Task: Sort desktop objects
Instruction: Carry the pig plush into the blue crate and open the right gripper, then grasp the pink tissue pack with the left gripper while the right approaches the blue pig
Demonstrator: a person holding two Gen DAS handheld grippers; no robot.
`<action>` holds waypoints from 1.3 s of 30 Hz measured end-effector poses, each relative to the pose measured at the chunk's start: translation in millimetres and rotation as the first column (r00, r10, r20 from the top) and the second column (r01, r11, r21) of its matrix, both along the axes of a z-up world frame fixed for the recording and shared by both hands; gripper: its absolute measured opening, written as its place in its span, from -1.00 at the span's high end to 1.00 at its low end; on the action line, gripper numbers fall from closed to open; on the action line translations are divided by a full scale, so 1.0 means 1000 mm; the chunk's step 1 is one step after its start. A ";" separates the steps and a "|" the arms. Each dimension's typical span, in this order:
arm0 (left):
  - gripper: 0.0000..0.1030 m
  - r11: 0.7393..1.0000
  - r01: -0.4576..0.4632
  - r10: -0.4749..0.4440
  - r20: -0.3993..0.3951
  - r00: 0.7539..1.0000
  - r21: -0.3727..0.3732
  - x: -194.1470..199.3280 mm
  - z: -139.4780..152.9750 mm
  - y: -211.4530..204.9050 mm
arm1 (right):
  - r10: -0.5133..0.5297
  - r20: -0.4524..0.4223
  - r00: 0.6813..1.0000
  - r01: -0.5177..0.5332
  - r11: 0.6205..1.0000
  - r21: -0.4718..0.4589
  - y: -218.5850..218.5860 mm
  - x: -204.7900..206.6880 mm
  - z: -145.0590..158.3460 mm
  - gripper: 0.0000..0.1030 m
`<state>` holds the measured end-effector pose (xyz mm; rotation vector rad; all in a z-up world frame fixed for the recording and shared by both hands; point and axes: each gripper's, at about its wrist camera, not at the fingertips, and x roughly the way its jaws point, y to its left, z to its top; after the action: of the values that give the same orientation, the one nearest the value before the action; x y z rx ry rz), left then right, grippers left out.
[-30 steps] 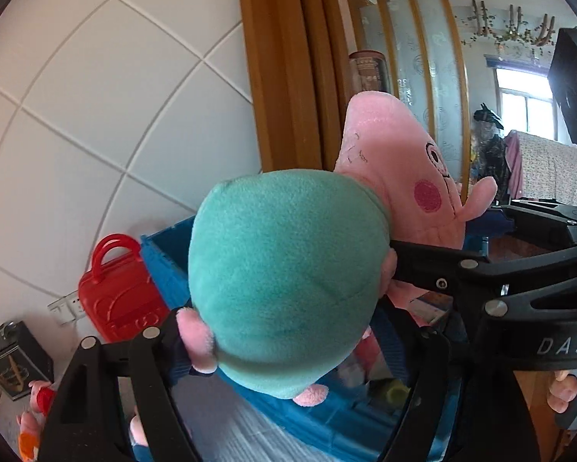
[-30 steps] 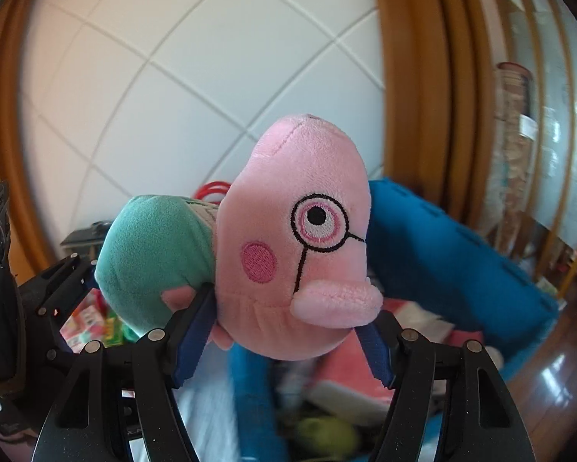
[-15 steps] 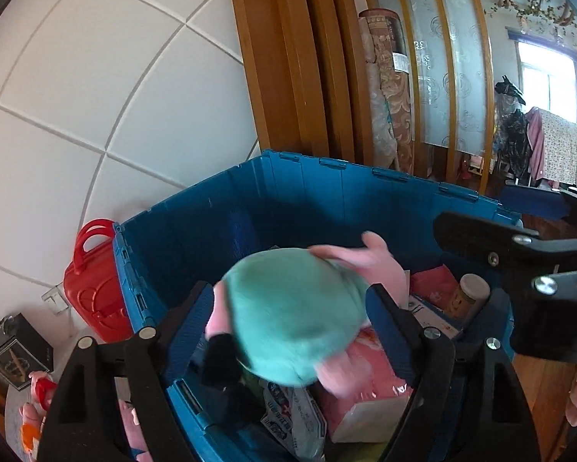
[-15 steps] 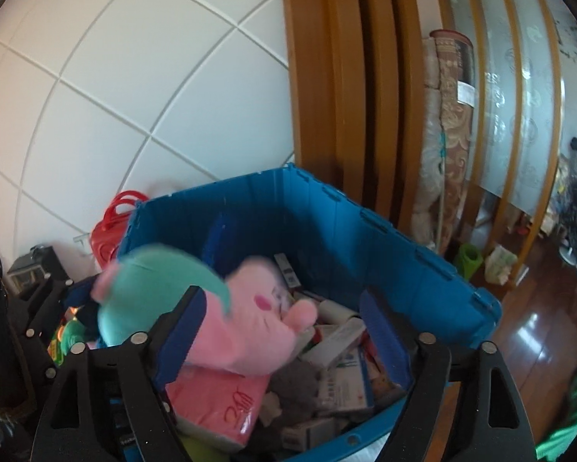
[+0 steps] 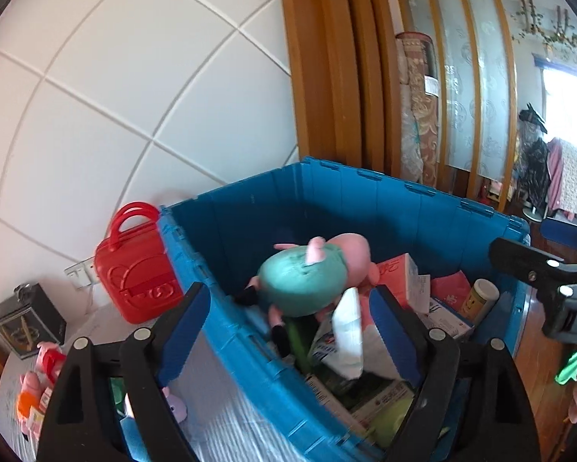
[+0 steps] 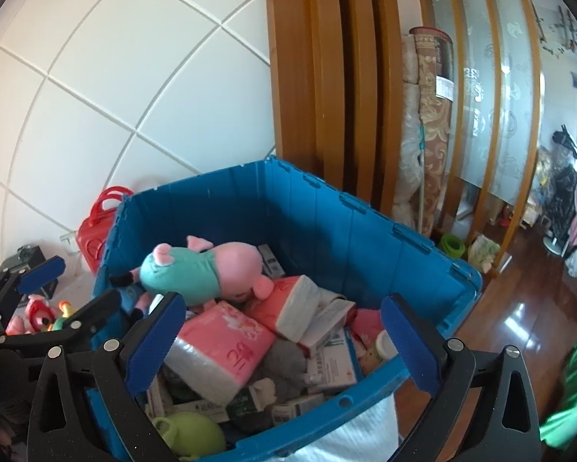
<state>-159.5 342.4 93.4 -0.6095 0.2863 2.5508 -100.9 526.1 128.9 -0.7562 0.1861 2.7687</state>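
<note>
A pink pig plush in a green shirt [image 5: 307,273] [image 6: 199,269] lies on top of the pile inside the blue crate [image 5: 384,200] [image 6: 326,208], near its far left wall. My left gripper [image 5: 288,327] is open and empty above the crate's near left rim. My right gripper [image 6: 280,338] is open and empty above the crate's near edge. The left gripper's fingers [image 6: 42,269] also show at the left of the right wrist view.
The crate holds pink tissue packs [image 6: 226,338], several boxes, a small bottle [image 5: 480,300] and a green toy [image 6: 192,435]. A red toy bag [image 5: 134,265] and a black box [image 5: 30,319] stand left of the crate. Small toys [image 5: 38,385] lie on the table.
Both grippers held the pig plush between them, then opened. The plush dropped into the blue crate and both grippers have pulled back from it.
</note>
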 end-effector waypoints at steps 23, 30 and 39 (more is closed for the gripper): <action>-0.66 0.903 -0.431 0.427 0.111 0.897 0.009 -0.002 -0.073 -0.252 | 0.341 -0.027 0.940 -0.339 0.939 0.059 -0.216 -0.004 -0.030 -1.00; -0.66 0.829 -0.551 0.556 0.240 0.796 -0.094 -0.019 -0.137 -0.352 | 0.422 0.104 0.900 -0.424 0.906 -0.011 -0.275 -0.045 -0.086 -1.00; -0.66 0.831 -0.530 0.544 0.444 0.712 -0.168 -0.042 -0.227 -0.378 | 0.417 0.316 0.852 -0.404 0.908 -0.109 -0.301 -0.090 -0.177 -1.00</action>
<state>-201.4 -35.5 -133.6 -1.4949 -0.0489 2.8060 -190.6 225.2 -48.4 -1.4071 0.0079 2.9652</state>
